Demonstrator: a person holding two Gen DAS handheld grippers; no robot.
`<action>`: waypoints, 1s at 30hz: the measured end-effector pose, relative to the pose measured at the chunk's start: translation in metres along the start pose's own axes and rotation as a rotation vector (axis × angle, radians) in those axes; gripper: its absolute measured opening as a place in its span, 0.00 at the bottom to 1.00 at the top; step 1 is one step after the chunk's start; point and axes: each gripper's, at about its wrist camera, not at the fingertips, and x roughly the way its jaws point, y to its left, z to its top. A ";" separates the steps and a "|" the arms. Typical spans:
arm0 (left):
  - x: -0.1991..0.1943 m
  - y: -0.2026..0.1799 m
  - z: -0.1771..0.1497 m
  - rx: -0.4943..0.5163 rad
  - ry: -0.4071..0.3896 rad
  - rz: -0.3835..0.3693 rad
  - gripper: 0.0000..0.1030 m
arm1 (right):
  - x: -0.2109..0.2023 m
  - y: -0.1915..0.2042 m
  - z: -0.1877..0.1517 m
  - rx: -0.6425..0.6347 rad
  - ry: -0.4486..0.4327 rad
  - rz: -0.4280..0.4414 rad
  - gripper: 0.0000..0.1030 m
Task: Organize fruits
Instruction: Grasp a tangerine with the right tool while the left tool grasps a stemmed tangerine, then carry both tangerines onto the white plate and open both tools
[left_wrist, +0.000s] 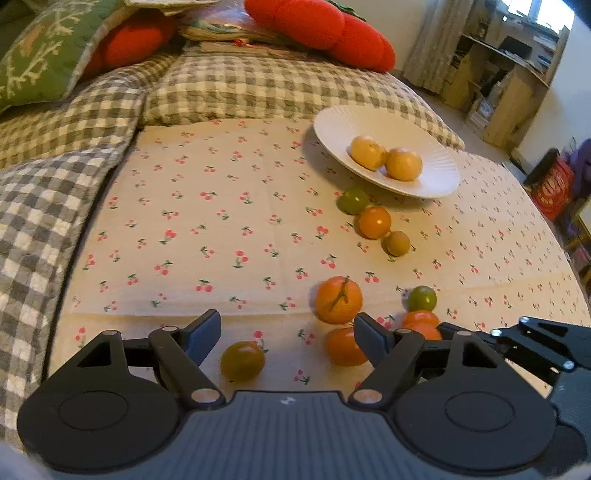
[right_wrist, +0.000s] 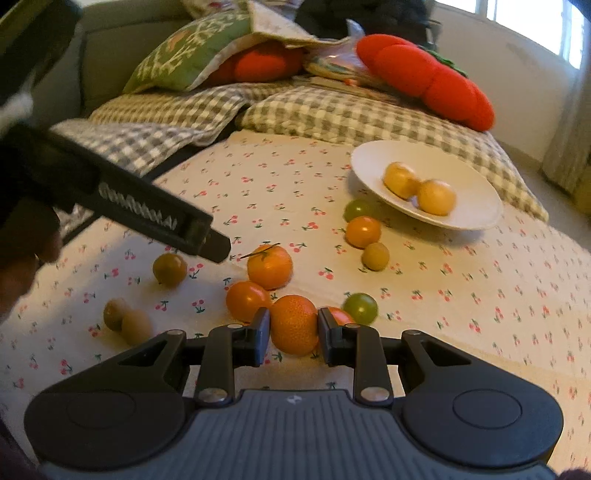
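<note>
Pickup step in hand. Right claw (right_wrist: 293, 334) is clamped on an orange mandarin (right_wrist: 293, 325) lying on the cherry-print bed sheet (right_wrist: 461, 295) among scattered fruit. Left claw (left_wrist: 288, 332) is held apart, empty, near a greenish tomato (left_wrist: 242, 361). Next, a lift and carry to the white plate (right_wrist: 476, 218) is judged needed, where two yellow fruits (right_wrist: 419, 188) sit.

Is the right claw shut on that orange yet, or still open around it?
Shut on it. In the right wrist view the right claw has both pads against the sides of the orange, no gap showing either side.
</note>
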 end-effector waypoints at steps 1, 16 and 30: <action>0.002 -0.001 0.001 0.003 0.005 -0.006 0.72 | -0.002 -0.002 -0.001 0.012 0.001 -0.005 0.24; 0.045 -0.039 0.012 0.140 0.045 0.016 0.46 | -0.016 -0.044 -0.001 0.181 0.005 -0.044 0.24; 0.037 -0.040 0.011 0.148 0.021 -0.022 0.28 | -0.022 -0.054 -0.001 0.210 -0.013 -0.019 0.24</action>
